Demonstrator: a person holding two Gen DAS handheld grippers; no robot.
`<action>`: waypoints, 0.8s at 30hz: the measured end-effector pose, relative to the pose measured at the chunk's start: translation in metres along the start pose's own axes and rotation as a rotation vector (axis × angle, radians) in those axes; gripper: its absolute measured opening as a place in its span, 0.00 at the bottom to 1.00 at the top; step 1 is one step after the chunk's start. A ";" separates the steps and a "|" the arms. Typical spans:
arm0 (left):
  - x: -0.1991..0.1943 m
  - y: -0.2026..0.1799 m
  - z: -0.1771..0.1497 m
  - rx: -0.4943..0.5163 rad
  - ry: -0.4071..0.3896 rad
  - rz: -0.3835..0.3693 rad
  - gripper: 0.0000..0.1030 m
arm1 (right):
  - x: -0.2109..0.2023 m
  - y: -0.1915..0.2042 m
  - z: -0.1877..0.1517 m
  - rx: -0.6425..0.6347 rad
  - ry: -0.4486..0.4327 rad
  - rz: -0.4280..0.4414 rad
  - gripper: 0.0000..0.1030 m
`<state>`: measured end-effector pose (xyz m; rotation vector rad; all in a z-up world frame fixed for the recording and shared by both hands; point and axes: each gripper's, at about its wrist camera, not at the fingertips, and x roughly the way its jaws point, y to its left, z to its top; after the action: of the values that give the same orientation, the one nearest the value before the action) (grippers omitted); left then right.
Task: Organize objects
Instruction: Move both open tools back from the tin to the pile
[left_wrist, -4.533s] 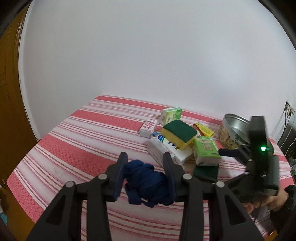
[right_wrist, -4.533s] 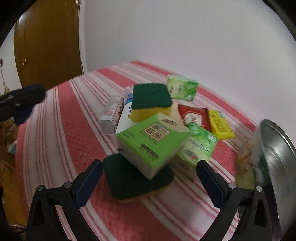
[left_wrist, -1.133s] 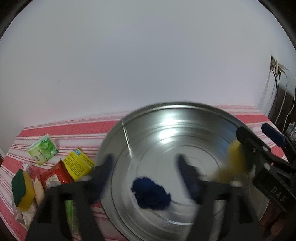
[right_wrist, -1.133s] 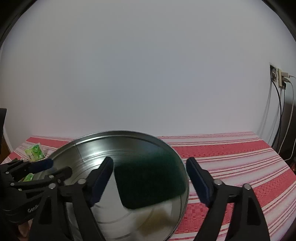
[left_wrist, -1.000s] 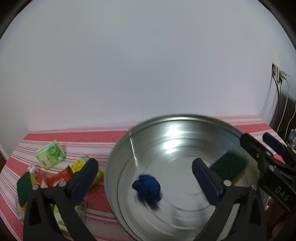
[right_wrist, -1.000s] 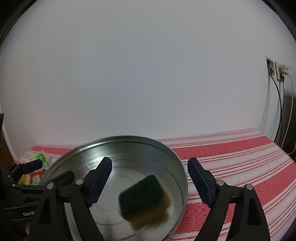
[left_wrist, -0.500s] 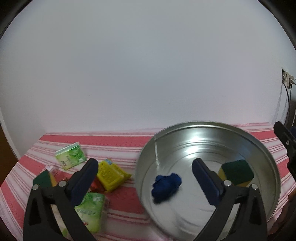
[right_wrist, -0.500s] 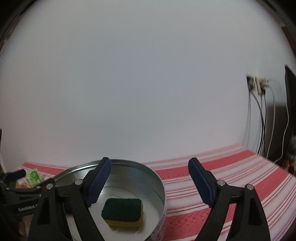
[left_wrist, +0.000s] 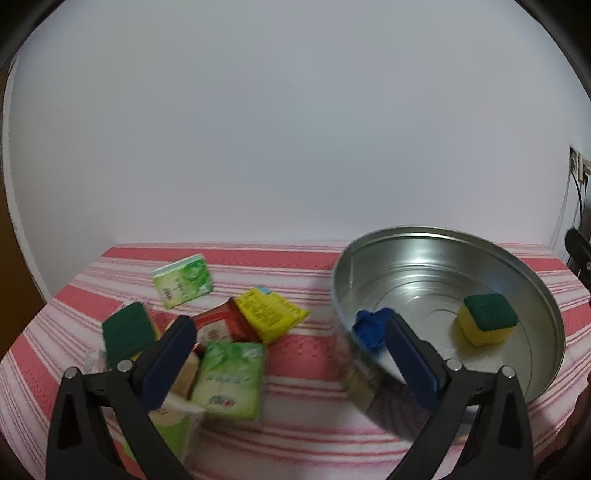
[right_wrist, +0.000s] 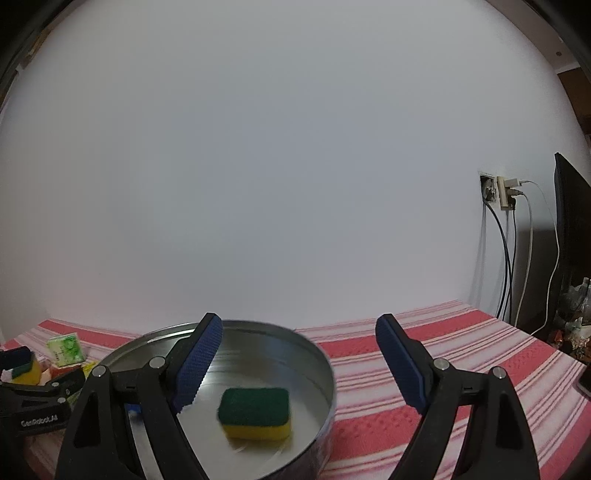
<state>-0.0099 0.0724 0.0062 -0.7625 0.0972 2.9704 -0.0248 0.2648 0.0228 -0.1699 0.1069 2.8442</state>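
A round metal tin (left_wrist: 532, 280) (right_wrist: 321, 354) stands on the red-and-white striped cloth (left_wrist: 295, 369). Inside it lie a green-and-yellow sponge (left_wrist: 485, 323) (right_wrist: 255, 411) and a crumpled blue cloth (left_wrist: 369, 330). My left gripper (left_wrist: 288, 362) is open and empty, hovering between the tin and a pile of packets. My right gripper (right_wrist: 299, 363) is open and empty above the tin's right rim. The left gripper's body (right_wrist: 37, 398) shows at the lower left of the right wrist view.
The pile left of the tin holds green tissue packs (left_wrist: 183, 282) (left_wrist: 229, 378), a yellow packet (left_wrist: 269, 314), a red packet (left_wrist: 218, 328) and a second sponge (left_wrist: 127, 334). A white wall stands behind. A wall socket with hanging cables (right_wrist: 506, 236) and dark clutter are at the far right.
Both grippers opened and dropped the blue cloth and the sponge into the tin. The left gripper then swung left toward the pile; the right one drew back and turned right.
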 end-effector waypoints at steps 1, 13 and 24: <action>-0.002 0.004 -0.001 -0.013 0.002 0.001 1.00 | -0.006 0.001 0.001 -0.003 -0.006 0.006 0.84; -0.025 0.044 -0.011 -0.041 0.010 0.047 1.00 | -0.051 0.064 -0.010 0.005 0.037 0.163 0.84; -0.034 0.130 -0.020 -0.113 0.028 0.119 1.00 | -0.057 0.139 -0.020 0.001 0.128 0.324 0.85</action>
<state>0.0177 -0.0600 0.0107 -0.8388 -0.0252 3.1005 -0.0087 0.1143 0.0176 -0.3653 0.1771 3.1539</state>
